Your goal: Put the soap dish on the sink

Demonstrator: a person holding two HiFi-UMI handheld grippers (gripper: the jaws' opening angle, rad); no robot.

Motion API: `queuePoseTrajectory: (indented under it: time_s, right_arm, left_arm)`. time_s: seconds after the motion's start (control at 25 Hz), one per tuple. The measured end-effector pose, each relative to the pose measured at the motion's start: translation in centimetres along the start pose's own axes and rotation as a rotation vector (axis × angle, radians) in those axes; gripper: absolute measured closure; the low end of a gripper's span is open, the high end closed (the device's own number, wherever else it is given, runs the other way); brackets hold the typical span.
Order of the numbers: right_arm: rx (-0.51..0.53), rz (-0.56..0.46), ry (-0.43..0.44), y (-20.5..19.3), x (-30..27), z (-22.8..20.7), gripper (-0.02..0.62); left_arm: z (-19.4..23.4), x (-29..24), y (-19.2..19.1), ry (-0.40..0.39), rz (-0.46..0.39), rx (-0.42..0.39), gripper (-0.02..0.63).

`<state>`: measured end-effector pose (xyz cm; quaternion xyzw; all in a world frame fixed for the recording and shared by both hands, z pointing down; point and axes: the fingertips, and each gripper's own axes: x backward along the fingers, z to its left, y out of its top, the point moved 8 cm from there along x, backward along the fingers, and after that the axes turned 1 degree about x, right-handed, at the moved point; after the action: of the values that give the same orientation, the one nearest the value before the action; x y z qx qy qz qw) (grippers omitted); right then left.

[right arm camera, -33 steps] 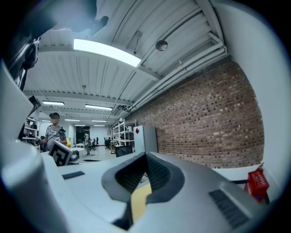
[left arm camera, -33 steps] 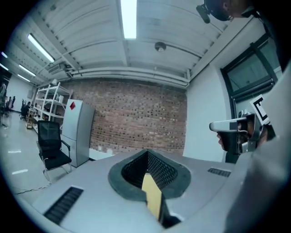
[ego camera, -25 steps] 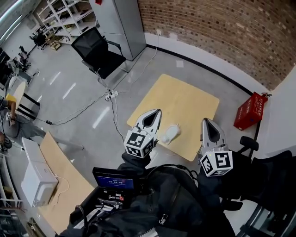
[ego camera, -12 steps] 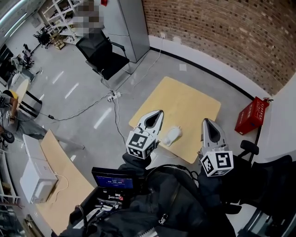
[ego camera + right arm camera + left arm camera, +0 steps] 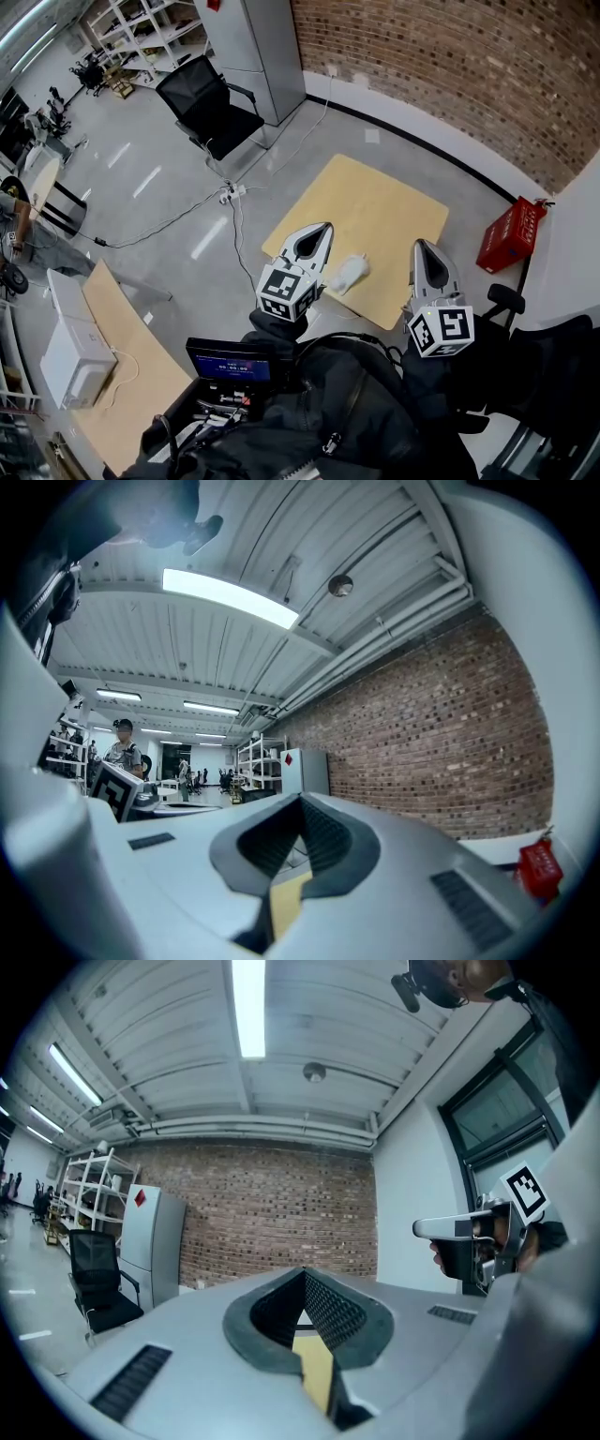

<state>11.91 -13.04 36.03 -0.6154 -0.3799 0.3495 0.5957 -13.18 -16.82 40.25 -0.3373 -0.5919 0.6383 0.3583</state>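
A small white soap dish [image 5: 349,272] lies on the low, light wooden table [image 5: 375,206], near its front edge. My left gripper [image 5: 321,230] hovers just left of the dish, level, jaws shut with nothing in them. The right gripper [image 5: 420,246] hangs over the table's right front corner, to the right of the dish, also shut and empty. In the left gripper view the closed jaws [image 5: 303,1277] frame a strip of the table, and the right gripper [image 5: 469,1239] shows at the right. The right gripper view shows its own closed jaws [image 5: 300,803]. No sink is in any view.
A black office chair [image 5: 202,103] and a grey cabinet [image 5: 246,47] stand beyond the table by the brick wall [image 5: 450,66]. A red crate [image 5: 506,230] sits at the right. Cables and a power strip [image 5: 225,195] run across the floor. A desk with a white box [image 5: 70,361] is at the lower left.
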Motion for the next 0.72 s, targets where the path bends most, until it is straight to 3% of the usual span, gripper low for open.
queuePoseTrajectory:
  time_s: [0.72]
  right_arm:
    - [0.018,-0.002,0.03,-0.15,0.16,-0.08,0.591]
  left_arm:
    - [-0.79,-0.02,-0.09,0.002,-0.002,0.005,0.606]
